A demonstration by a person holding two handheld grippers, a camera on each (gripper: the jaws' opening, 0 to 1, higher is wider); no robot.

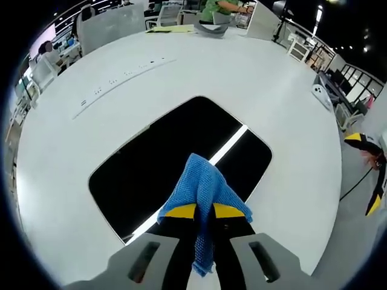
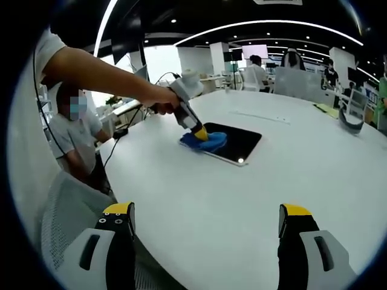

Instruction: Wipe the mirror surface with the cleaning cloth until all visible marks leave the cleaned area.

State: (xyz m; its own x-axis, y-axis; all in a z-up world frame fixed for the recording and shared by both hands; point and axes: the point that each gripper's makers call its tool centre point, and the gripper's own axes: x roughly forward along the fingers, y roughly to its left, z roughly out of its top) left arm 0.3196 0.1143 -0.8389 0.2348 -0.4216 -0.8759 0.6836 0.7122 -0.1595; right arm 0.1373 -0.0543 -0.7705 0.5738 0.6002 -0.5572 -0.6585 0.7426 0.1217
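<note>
A dark rectangular mirror [image 1: 157, 163] lies flat on the white round table [image 1: 254, 78], reflecting a bright ceiling strip. My left gripper [image 1: 204, 211] is shut on a blue cleaning cloth [image 1: 202, 187], which hangs over the mirror's near edge. In the right gripper view the left gripper [image 2: 200, 131] presses the blue cloth [image 2: 204, 142] onto the near-left corner of the mirror [image 2: 236, 142], held by a person's arm. My right gripper [image 2: 205, 220] stands open with nothing between its yellow-tipped fingers, well short of the mirror above the table [image 2: 199, 199].
A grey headset [image 1: 211, 29] and yellow papers [image 1: 172, 28] lie at the table's far side. A seated person [image 2: 75, 130] and a mesh chair [image 2: 69, 217] are at the table's left. Office chairs and desks ring the room.
</note>
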